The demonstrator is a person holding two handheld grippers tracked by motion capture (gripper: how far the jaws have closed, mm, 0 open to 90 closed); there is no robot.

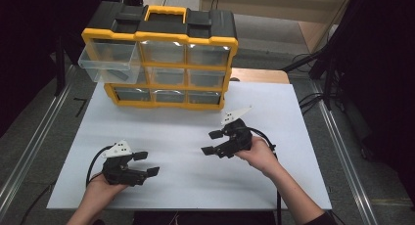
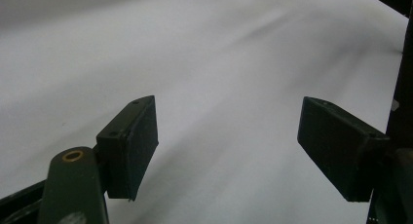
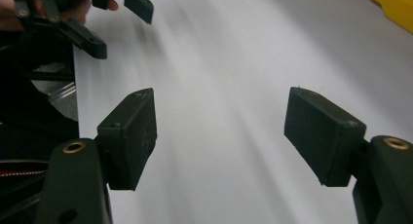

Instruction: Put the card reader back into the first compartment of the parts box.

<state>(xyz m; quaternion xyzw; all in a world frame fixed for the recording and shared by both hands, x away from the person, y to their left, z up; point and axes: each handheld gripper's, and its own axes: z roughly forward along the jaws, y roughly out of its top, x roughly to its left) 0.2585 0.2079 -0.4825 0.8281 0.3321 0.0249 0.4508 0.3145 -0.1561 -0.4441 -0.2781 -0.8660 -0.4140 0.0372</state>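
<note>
The pulled-out clear drawer (image 1: 108, 62) juts from the organiser's (image 1: 161, 58) top-left corner at the counter's (image 1: 186, 161) far side — up and left of the left hand-held gripper (image 1: 147, 164), nearer it than the right hand-held gripper (image 1: 211, 142) — both wide open, empty.

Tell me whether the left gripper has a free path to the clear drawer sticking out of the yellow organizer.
Probably yes. The left gripper is open and holds nothing, and only bare white table lies between it and the pulled-out drawer at the organizer's upper left. The drawer sits raised, so the hand must lift.
</note>
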